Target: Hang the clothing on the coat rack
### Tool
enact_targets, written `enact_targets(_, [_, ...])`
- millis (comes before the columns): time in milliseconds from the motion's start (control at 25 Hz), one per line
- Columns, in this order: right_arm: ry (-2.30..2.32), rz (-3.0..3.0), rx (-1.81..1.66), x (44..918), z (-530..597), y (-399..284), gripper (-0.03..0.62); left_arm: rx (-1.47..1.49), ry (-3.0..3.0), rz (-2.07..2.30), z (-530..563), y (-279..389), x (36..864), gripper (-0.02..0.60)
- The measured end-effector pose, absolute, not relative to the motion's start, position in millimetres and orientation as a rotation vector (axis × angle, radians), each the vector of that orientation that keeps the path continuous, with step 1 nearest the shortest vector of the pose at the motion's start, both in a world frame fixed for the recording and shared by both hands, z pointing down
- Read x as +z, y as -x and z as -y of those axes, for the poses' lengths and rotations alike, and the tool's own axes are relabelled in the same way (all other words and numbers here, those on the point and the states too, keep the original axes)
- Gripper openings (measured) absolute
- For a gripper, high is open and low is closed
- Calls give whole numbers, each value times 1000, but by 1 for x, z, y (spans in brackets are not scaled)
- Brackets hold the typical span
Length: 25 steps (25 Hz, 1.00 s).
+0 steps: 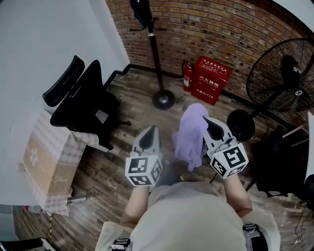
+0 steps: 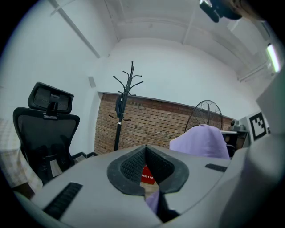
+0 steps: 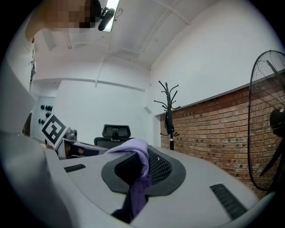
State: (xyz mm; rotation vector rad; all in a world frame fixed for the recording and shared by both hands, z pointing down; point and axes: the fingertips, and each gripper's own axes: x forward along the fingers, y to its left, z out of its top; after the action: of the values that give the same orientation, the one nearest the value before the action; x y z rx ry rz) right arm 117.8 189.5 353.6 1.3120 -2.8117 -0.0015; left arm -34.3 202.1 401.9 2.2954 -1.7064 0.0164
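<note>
The lilac clothing (image 1: 192,135) hangs from my right gripper (image 1: 208,121). Its jaws are closed on a fold near the top of the cloth, and the rest falls down loose on the inner side, between my two grippers. Its long axis is vertical, a limp drape.

The coat rack (image 1: 153,44) stands ahead of me, by the brick wall (image 1: 225,29) and well apart from the cloth. From the holding claw it lies forward and to the left. Its pole is upright, and a dark thing (image 1: 141,11) already hangs on the upper hooks.

My left gripper (image 1: 152,130) has its jaws together with nothing between them. It is the one more in line with the rack. Both of my forearms are low and close to my body, and the claws point forward, so I judge that the cloth must go forward and much higher.
</note>
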Motion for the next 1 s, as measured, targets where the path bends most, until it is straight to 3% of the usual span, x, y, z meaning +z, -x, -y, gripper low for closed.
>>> enact_targets(1000, [-1354,2798,-8,348,-22,-89,17,-33,-2291,1700,-31,75,397,3])
